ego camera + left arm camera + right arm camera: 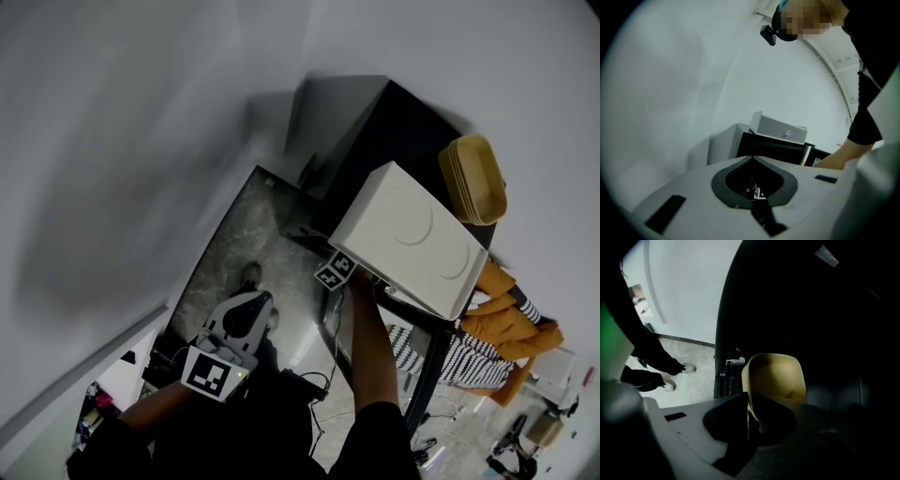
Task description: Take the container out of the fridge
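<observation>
A yellow container (776, 376) stands tilted in a dark interior in the right gripper view. My right gripper (749, 401) is shut on its left rim. In the head view only this gripper's marker cube (335, 269) shows, at the front edge of a small white fridge (403, 239); its jaws are hidden behind that box. My left gripper (246, 309) hangs low over the floor, away from the fridge. Its jaws (752, 158) meet with nothing between them.
The white fridge sits on a black stand (394, 122) against a white wall. A second yellow container (473, 178) lies on top at the back right. Cables (319, 380) trail on the grey floor (234, 234). Orange and striped cloth (497, 323) lies at the right.
</observation>
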Demonstrator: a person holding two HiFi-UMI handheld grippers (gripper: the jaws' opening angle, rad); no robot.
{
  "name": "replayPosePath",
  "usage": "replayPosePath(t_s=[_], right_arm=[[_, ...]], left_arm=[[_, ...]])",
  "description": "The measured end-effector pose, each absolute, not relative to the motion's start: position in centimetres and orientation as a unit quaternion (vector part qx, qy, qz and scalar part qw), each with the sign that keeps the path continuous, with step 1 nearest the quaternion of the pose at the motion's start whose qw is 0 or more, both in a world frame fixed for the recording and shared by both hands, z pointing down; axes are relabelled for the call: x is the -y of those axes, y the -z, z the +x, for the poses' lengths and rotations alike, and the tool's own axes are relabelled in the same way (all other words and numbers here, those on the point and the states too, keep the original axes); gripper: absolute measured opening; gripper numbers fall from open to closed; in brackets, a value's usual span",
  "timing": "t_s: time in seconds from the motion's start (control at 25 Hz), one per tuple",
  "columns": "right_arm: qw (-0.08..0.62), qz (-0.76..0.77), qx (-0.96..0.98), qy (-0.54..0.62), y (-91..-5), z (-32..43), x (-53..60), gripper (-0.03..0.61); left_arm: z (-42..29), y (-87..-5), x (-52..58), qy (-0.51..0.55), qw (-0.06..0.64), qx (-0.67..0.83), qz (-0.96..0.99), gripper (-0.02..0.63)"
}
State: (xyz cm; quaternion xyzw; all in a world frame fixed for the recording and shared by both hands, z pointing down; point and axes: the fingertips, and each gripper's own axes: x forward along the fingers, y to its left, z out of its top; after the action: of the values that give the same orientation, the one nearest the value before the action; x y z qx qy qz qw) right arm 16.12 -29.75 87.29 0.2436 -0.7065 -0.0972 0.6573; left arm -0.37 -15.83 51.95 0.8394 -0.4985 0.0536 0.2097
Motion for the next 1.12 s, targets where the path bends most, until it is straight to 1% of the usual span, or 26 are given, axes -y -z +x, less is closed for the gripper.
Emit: replayPosePath(t_s=[0.28,1.12], right_arm=[[0.657,0.243,0.708,0.091,-87.1,16.0,29.3,0.018],[0.655,0.228,0.716,0.079,-87.0,15.8,26.3,0.014]], left_arm=[[-0.6,-52.1,15.5,-0.054,0.211,0.501,0.838,0.005],[-0.7,-51.5,14.2,-0.048,0.205,0.498,0.841,0.005]])
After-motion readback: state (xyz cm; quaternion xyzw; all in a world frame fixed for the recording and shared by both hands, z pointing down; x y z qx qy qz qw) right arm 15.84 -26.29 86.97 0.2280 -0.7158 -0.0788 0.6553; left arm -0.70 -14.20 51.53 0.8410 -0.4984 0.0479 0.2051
